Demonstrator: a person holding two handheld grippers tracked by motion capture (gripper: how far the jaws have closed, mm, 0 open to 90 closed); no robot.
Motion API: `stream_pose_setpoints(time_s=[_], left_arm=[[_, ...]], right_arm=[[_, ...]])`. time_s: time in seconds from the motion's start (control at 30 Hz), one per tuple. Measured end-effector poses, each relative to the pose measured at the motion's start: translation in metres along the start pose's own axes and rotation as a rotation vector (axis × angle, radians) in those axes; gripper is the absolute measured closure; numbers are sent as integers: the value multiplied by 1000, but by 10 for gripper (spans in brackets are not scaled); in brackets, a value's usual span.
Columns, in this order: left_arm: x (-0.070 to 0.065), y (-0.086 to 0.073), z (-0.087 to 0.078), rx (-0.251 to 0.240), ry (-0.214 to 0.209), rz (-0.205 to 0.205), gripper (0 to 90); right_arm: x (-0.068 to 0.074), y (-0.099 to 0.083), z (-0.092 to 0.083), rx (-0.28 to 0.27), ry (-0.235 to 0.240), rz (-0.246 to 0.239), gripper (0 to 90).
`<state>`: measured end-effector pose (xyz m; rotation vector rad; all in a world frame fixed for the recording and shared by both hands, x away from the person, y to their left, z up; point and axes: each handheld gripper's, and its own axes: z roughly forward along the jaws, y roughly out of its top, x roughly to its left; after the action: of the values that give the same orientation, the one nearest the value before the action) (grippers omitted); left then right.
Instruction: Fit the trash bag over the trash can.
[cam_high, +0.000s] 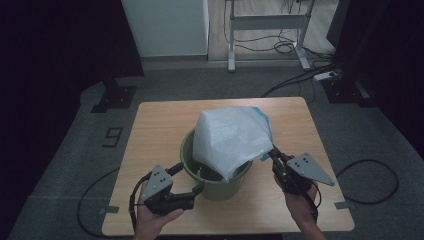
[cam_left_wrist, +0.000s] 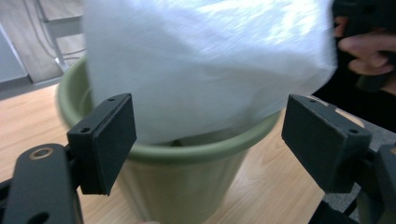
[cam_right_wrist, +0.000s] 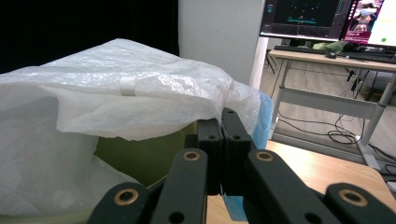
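Note:
A green plastic bucket (cam_high: 218, 185) stands near the middle of the wooden table (cam_high: 155, 135). A white plastic bag (cam_high: 231, 139) is draped over its mouth and bulges upward, with a blue strip at its far edge. My right gripper (cam_high: 274, 152) is at the bucket's right side, shut on the bag's edge. In the right gripper view, its jaws (cam_right_wrist: 222, 128) are pressed together under the bag's (cam_right_wrist: 116, 88) hem. My left gripper (cam_high: 190, 177) is open at the bucket's left front. In the left gripper view, its pads (cam_left_wrist: 109, 140) stand wide apart in front of the bucket (cam_left_wrist: 187, 172), with nothing held.
A white desk frame (cam_high: 267, 22) and loose cables (cam_high: 285, 47) are on the floor beyond the table. A black stand base (cam_high: 114, 97) is at the back left. In the right gripper view, monitors (cam_right_wrist: 303, 18) sit on a desk behind.

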<state>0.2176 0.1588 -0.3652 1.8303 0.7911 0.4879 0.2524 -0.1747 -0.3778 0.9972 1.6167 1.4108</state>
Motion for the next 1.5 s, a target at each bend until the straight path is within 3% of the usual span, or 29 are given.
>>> stream_pose_setpoints(time_s=[0.23,0.5,0.7,0.83,0.97,1.03,1.13,1.37,1.5], left_arm=[[-22,10,7,6,-38,62,160],[-30,19,19,11,-60,66,156],[-32,20,33,16,-48,53,157],[-35,19,40,26,-10,72,163],[-34,17,42,2,29,83,303],[-32,16,41,-11,13,87,457],[-28,16,39,-32,-8,89,619],[-13,18,31,-40,-74,81,807],[-5,18,25,-60,-86,74,860]], right_arm=[[2,1,1,6,5,-3,877],[4,2,0,1,11,-2,877],[7,1,0,2,20,-2,877],[9,1,0,2,28,-3,877],[9,1,0,1,31,-5,877],[9,1,0,0,30,-3,876],[8,2,0,-1,30,-1,873],[10,4,2,-2,42,-11,863],[14,8,5,-7,62,-22,841]])
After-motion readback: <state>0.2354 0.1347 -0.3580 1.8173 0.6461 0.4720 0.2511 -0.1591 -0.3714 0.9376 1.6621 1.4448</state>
